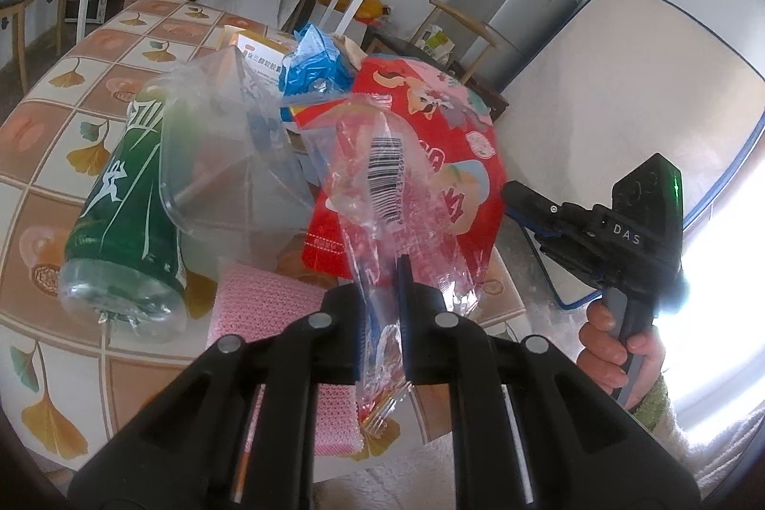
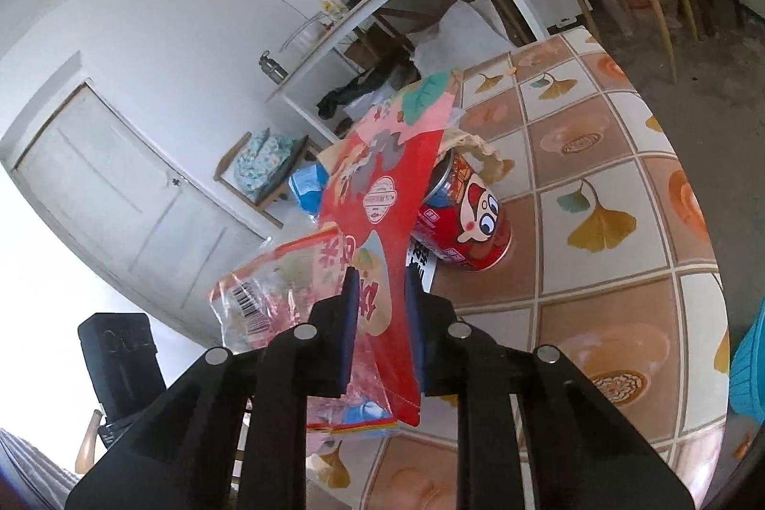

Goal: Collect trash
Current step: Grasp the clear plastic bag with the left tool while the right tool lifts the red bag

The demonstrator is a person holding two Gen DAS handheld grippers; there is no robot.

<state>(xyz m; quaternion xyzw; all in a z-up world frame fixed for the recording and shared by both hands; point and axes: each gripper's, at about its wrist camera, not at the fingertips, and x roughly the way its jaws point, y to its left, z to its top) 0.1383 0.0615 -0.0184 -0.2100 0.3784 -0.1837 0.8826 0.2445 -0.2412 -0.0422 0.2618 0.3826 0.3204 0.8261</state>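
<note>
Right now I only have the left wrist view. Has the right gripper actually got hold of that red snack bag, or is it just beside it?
Observer: It has hold. The right gripper is shut on the red snack bag, with the bag's lower part between its pads.
Operator: Anything hidden behind that bag?
Observer: A red can with a cartoon face sits on the table right behind it.
Operator: Anything past the table edge?
Observer: A teal plastic thing, cut off by the frame.
</note>
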